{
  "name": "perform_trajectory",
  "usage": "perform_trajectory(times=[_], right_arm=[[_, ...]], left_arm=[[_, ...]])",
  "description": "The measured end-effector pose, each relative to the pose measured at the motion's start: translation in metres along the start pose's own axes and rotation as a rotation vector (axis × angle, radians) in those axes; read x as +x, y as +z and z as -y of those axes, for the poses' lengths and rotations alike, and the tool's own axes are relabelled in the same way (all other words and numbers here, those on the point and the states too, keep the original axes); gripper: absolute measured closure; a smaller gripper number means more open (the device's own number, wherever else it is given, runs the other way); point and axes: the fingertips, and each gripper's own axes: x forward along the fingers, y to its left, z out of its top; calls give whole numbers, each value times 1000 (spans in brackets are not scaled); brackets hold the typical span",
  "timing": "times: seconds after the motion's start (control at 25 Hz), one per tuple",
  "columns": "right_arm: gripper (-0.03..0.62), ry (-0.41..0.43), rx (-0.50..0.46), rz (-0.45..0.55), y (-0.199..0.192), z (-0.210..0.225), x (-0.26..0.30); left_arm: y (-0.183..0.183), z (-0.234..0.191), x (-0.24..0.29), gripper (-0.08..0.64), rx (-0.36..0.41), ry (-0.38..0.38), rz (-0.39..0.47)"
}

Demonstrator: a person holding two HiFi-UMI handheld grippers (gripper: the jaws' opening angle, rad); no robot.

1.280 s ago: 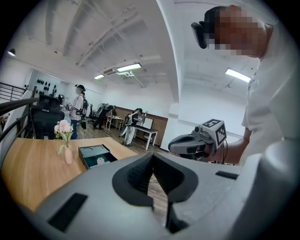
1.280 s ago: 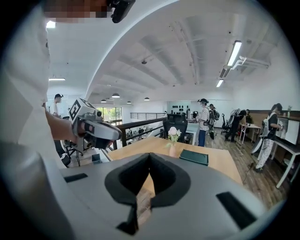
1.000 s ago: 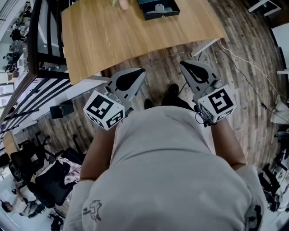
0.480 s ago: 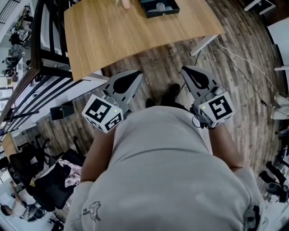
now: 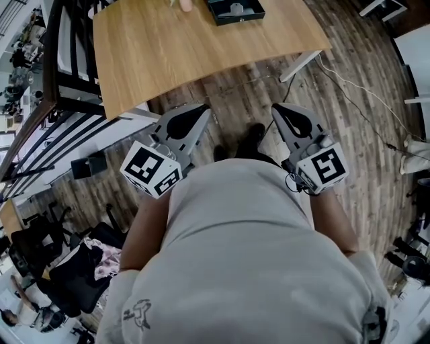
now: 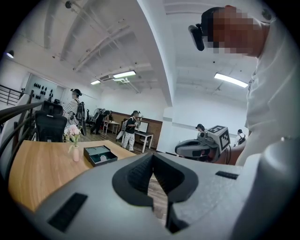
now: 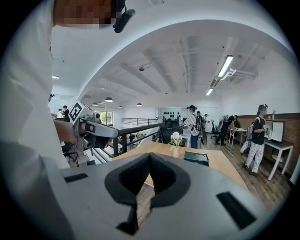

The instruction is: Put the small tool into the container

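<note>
Two grippers sit clenched and empty at the person's waist: the left gripper (image 5: 205,111) and right gripper (image 5: 276,108) both aim roughly toward 12 o'clock. Well ahead at 12 o'clock, on the wooden table (image 5: 168,54), the dark open container (image 5: 219,15) holds the small pale tool (image 5: 236,9); its long axis is too small to tell. Each marker cube (image 5: 151,169) shows black-and-white squares; the shirt emblem (image 5: 138,312) is unreadable.

container (image 5: 227,19): dark, shallow, rectangular, open-topped, flat on worktop (image 5: 175,54) far edge | small pale object (image 5: 236,9): lying inside container
</note>
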Motion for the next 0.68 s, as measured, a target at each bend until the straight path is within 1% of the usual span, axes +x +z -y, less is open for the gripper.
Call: perform_trajectory(times=[0.48,0.68], right_arm=[[586,-7,3,-10,1,4,1],[586,1,13,-14,-4,6,0]], left_arm=[[4,-5,4,554,-8,-9,9],[4,-3,8,554,5,-4,11]])
